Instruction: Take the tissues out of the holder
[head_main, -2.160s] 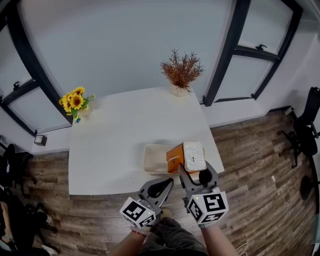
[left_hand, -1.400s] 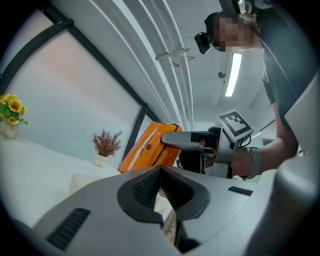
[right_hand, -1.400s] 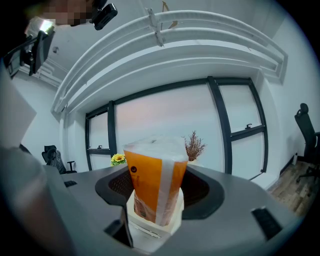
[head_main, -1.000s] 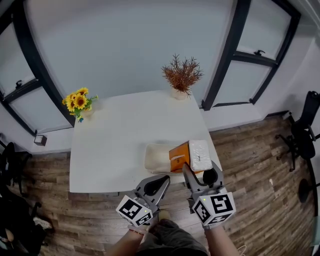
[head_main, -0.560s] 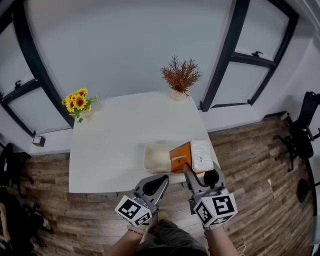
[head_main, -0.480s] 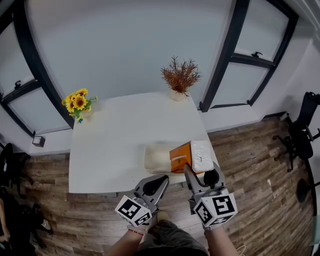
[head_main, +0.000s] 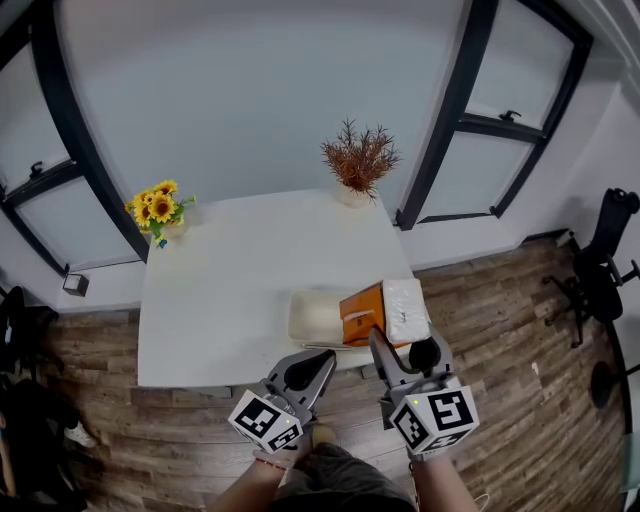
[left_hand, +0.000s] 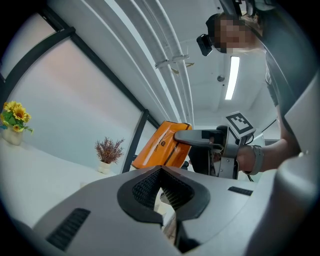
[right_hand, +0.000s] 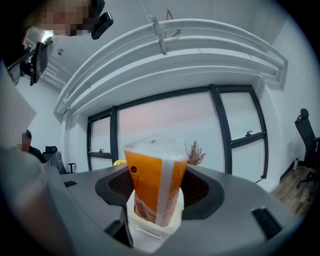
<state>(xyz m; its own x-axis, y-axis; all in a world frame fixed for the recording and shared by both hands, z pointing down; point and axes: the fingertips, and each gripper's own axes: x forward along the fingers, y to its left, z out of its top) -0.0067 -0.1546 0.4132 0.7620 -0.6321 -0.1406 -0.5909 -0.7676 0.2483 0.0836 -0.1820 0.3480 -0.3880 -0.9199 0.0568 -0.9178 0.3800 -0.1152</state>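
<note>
Item: orange tissue pack (head_main: 362, 312), which we are clamping in the wide-set right tool (head_main: 403, 345) at the holder's (head_main: 305, 320) right end, barely shifted since a second ago, so removal is still pending; left tool (head_main: 318, 365) is idling closed, empty.

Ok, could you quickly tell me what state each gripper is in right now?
Left gripper: closed, nothing between its jaws.
Right gripper: closed on the orange tissue pack.
</note>
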